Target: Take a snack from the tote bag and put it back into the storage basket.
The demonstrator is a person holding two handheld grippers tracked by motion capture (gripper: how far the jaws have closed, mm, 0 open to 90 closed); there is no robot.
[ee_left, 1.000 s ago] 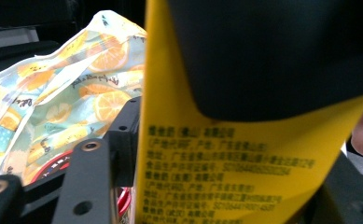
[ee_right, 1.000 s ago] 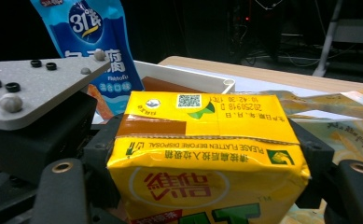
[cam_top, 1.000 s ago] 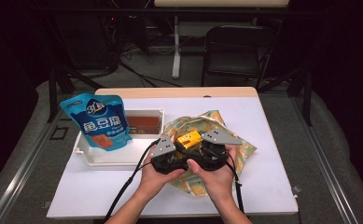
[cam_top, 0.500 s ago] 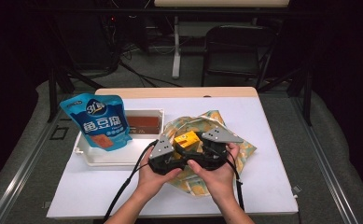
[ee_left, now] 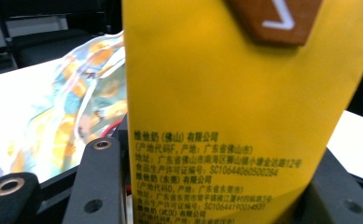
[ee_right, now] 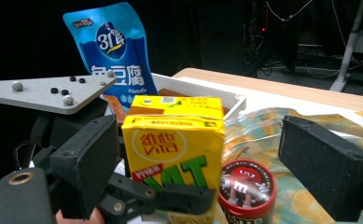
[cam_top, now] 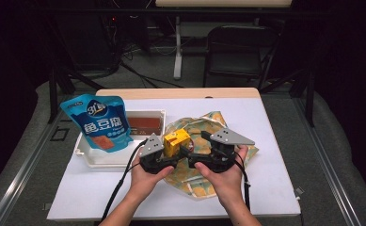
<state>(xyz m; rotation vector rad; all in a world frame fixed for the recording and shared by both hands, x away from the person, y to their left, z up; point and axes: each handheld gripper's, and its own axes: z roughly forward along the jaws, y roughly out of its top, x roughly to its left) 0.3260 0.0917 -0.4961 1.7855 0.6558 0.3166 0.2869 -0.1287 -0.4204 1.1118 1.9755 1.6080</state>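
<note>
My left jaws gripped the yellow VLT carton (ee_right: pixel 173 135); right jaws hung open near an m&m's tin (ee_right: pixel 247 189).

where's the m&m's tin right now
In the right gripper view the round red M&M's tin sits low at centre on the patterned bag, just right of the yellow Vita drink carton.

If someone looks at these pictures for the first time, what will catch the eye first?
Probably the yellow drink carton at the table's centre, clamped in the left tongs above a patterned bag. Next, the tall blue snack pouch standing in the white tray on the left.
</note>
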